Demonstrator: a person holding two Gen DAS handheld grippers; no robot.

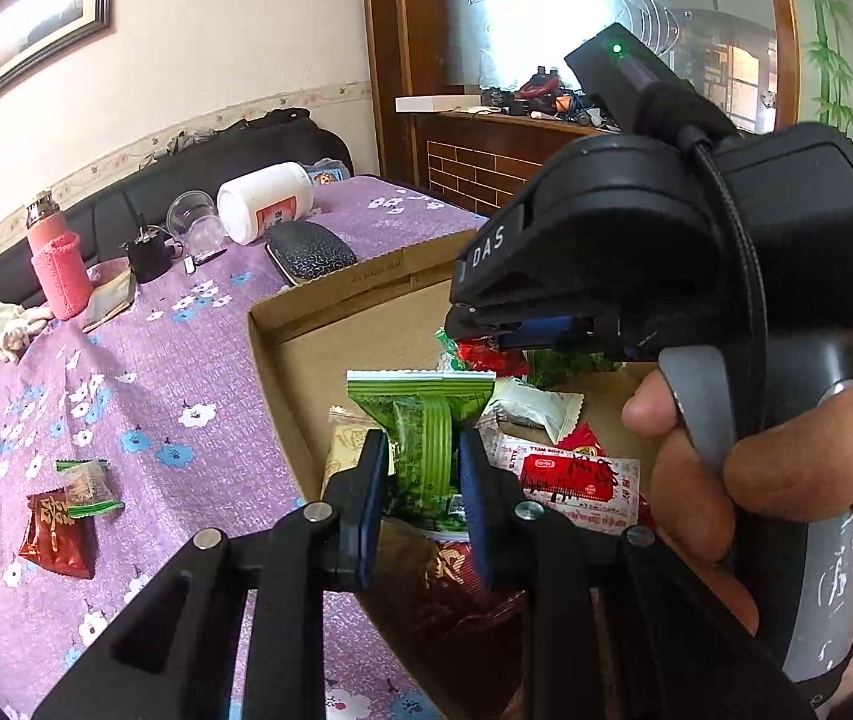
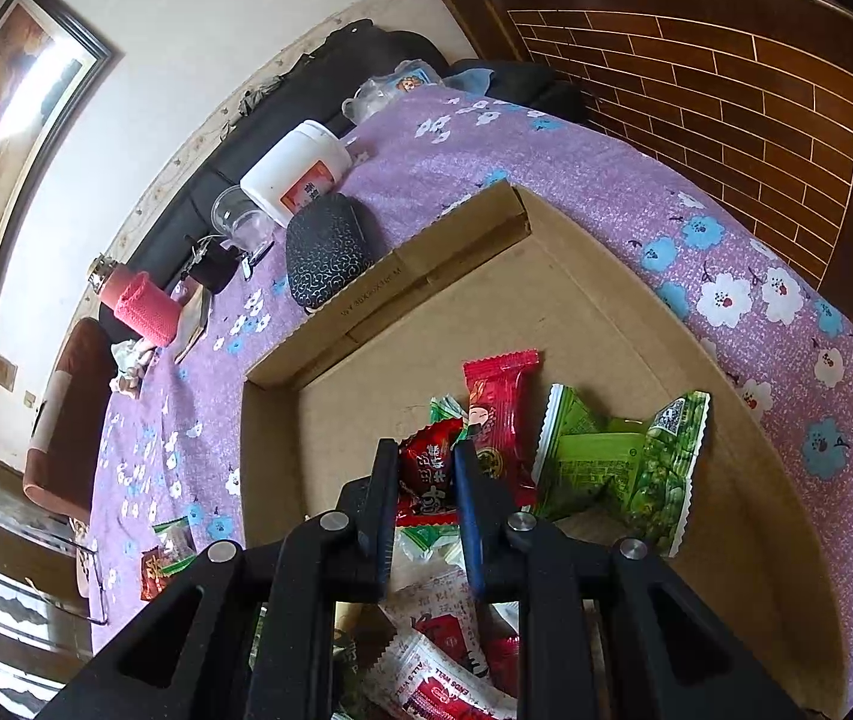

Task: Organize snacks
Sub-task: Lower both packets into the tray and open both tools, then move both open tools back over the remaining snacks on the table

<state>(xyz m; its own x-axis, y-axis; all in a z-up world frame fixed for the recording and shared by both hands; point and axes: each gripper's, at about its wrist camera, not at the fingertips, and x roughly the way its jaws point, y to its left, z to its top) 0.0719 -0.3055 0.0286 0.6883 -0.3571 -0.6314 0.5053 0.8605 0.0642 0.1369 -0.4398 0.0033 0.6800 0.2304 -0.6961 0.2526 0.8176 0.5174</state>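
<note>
While your left claw (image 1: 423, 462) pinches the green packet (image 1: 423, 414) over the cardboard box (image 1: 282, 372) for dropping in, your right claw (image 2: 426, 468) clamps a red packet (image 2: 426, 471).

Right gripper (image 2: 424, 456) closed on a dark red snack packet (image 2: 424, 468), held above a cardboard box (image 2: 636, 324), green packets (image 2: 624, 468) alongside, purple floral tablecloth (image 2: 546, 150) beneath.
</note>
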